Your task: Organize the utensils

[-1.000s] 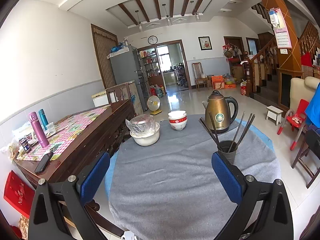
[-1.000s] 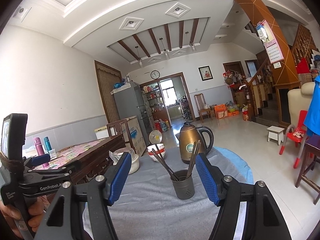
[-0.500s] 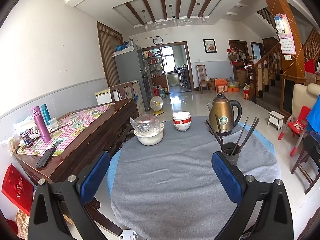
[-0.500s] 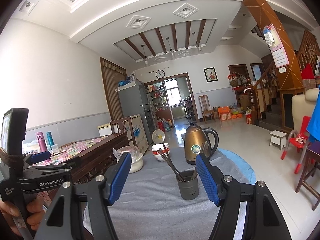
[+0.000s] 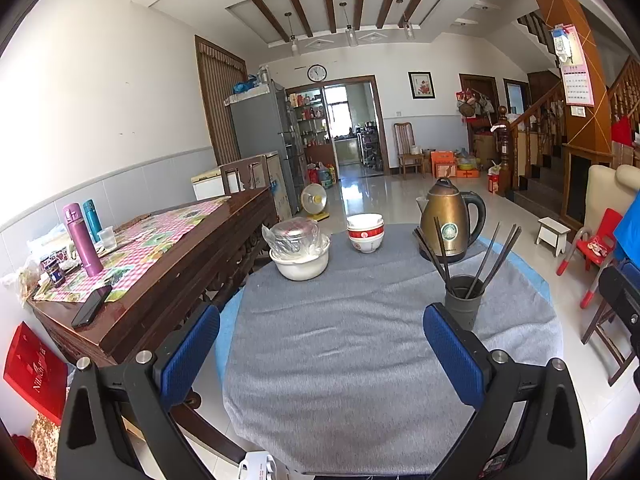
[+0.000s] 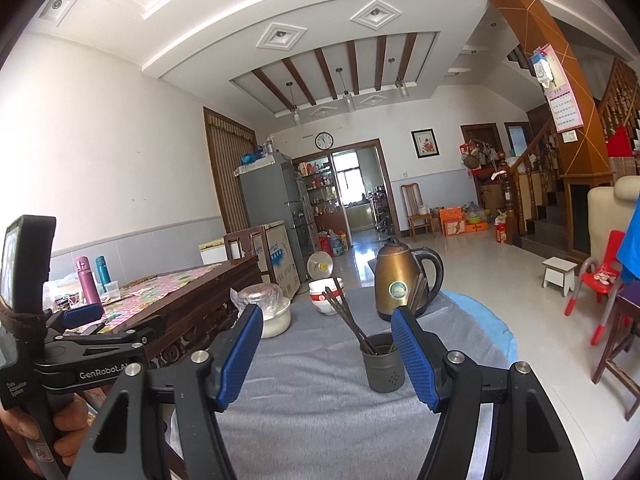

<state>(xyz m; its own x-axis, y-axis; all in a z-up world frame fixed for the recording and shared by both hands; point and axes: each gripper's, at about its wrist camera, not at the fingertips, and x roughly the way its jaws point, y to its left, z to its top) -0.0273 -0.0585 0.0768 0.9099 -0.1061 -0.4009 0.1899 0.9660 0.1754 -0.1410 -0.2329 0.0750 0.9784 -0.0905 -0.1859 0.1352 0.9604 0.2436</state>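
Note:
A dark grey holder (image 5: 463, 301) with several dark chopsticks (image 5: 492, 258) stands on the right side of the round table's grey cloth (image 5: 340, 344). My left gripper (image 5: 320, 356) is open over the table's near part, nothing between its blue pads (image 5: 192, 354); the holder is just past its right finger. In the right wrist view the holder (image 6: 382, 364) and chopsticks (image 6: 344, 314) stand a little beyond my open right gripper (image 6: 328, 356), close to its right pad (image 6: 416, 360). The left gripper (image 6: 82, 316), held in a hand (image 6: 68, 420), shows at the far left.
A brass kettle (image 5: 450, 220), stacked red-and-white bowls (image 5: 365, 233) and a white pot with a bagged lid (image 5: 300, 254) line the table's far side. A wooden sideboard (image 5: 160, 264) stands to the left, a red child's chair (image 5: 596, 246) to the right.

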